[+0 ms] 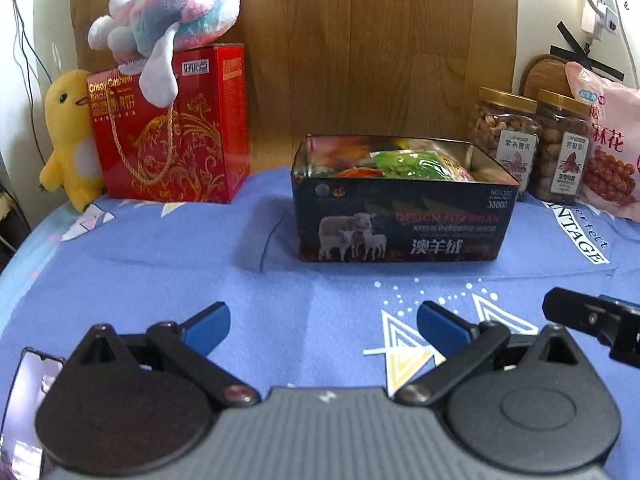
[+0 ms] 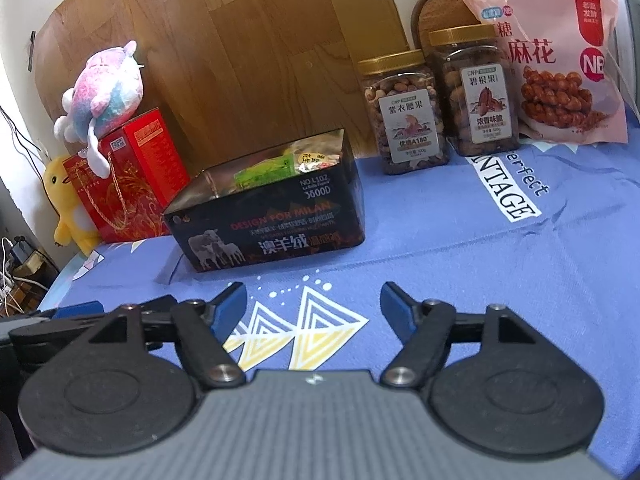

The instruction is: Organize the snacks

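Note:
A black open tin box (image 1: 404,220) printed with sheep stands on the blue cloth and holds several snack packets, a green one (image 1: 408,164) on top. It also shows in the right wrist view (image 2: 272,224). Two gold-lidded nut jars (image 2: 408,116) (image 2: 476,96) and a pink bag of fried twists (image 2: 560,64) stand to its right. My left gripper (image 1: 324,326) is open and empty, in front of the box. My right gripper (image 2: 314,308) is open and empty, in front and to the right of the box.
A red biscuit gift box (image 1: 172,128) with a pink-blue plush (image 1: 168,20) on top and a yellow plush duck (image 1: 70,136) beside it stand at the back left. A wooden board (image 1: 360,48) backs the table. A phone (image 1: 24,400) lies at the front left.

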{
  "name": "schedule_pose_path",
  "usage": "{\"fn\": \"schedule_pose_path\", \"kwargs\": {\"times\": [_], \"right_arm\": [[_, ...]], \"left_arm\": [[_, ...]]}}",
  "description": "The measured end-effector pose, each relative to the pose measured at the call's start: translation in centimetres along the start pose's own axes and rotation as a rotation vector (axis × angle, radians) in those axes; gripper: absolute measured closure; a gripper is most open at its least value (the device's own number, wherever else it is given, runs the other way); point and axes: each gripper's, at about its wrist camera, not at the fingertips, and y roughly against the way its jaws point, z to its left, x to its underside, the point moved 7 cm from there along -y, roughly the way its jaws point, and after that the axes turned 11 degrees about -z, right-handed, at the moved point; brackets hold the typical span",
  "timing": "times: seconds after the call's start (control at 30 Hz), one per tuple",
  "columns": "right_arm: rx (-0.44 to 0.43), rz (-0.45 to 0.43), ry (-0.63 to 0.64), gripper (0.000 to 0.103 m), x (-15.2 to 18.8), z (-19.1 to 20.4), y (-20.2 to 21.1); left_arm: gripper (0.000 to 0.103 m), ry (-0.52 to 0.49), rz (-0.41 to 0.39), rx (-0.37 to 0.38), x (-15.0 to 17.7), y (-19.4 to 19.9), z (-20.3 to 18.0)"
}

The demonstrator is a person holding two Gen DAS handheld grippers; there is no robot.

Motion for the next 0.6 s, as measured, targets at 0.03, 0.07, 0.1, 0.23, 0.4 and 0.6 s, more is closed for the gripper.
{"fn": "schedule_pose_path", "kwargs": {"times": [0.03,0.07,0.1,0.23,0.4,0.6], "right_arm": [[0.002,0.002,-0.003,0.027,0.1,-0.1,-0.1],[0.004,0.009,-0.006,0.027,0.2,-0.2,-0.1],[0.006,0.017,-0.007,0.027,0.4,-0.2,-0.2],[0.015,0.025,-0.008,0.027,0.6,-0.4,-0.4],[0.021,0.038,-0.019,0.026,1.0,-0.6,-0.9],[0.008,0.03,-0.001,0.026,0.9,0.0,-0.5]], "left_arm": [[0.0,0.008,0.006,0.01,0.2,0.0,0.0],[0.0,0.013,0.01,0.017,0.3,0.1,-0.1],[0.0,0.016,0.011,0.017,0.5,0.1,-0.1],[0.0,-0.005,0.008,-0.008,0.8,0.3,-0.1],[0.0,-0.005,-0.005,-0.02,0.8,0.3,0.1],[0.0,0.028,-0.036,0.018,0.6,1.0,0.6]]}}
